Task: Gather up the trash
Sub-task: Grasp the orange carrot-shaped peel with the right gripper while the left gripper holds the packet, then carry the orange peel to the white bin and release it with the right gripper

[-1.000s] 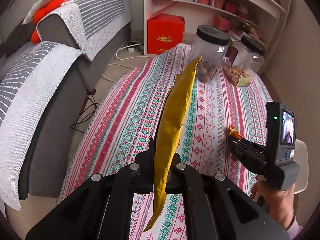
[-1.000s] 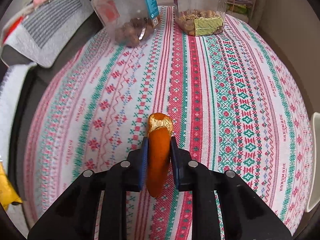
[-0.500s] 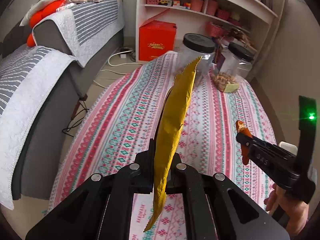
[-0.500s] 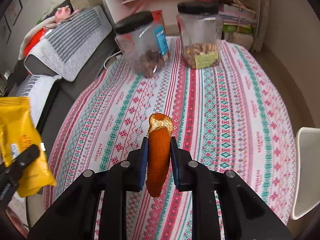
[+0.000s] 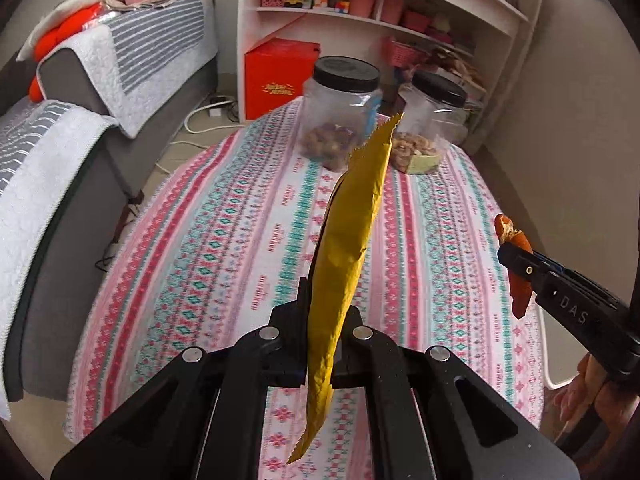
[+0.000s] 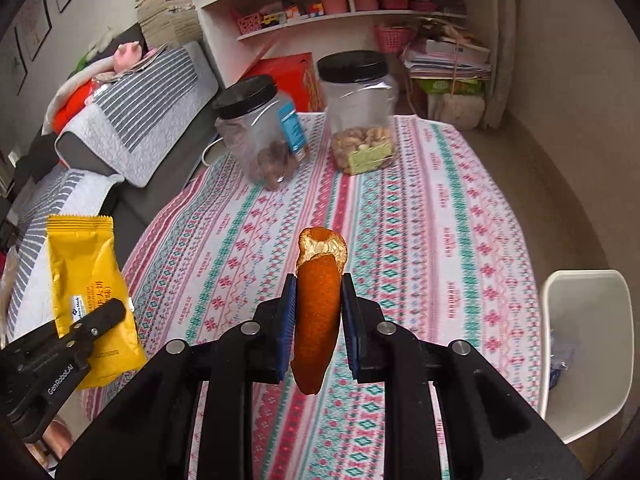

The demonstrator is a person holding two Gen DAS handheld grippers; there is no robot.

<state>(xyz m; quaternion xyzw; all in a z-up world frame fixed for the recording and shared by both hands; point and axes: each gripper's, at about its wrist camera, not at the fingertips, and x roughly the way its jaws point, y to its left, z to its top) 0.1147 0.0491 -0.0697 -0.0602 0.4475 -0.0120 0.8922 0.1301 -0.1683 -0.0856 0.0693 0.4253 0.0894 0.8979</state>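
Note:
My left gripper (image 5: 326,304) is shut on a flat yellow snack wrapper (image 5: 352,240), held edge-on above the table; the wrapper also shows in the right wrist view (image 6: 90,300), at the left. My right gripper (image 6: 319,292) is shut on a piece of orange peel (image 6: 318,300), held above the table; the peel also shows in the left wrist view (image 5: 518,268), at the right. A white trash bin (image 6: 586,344) stands beside the table's right edge, with some clear plastic inside.
A round table with a pink and green patterned cloth (image 6: 420,220) lies below both grippers. Two clear jars with black lids (image 6: 260,132) (image 6: 360,112) stand at its far side. A grey sofa (image 5: 60,152) is on the left, white shelves (image 5: 380,12) behind.
Both grippers have risen and drawn back from the table, each still holding its item. The trash bin has come into the right wrist view.

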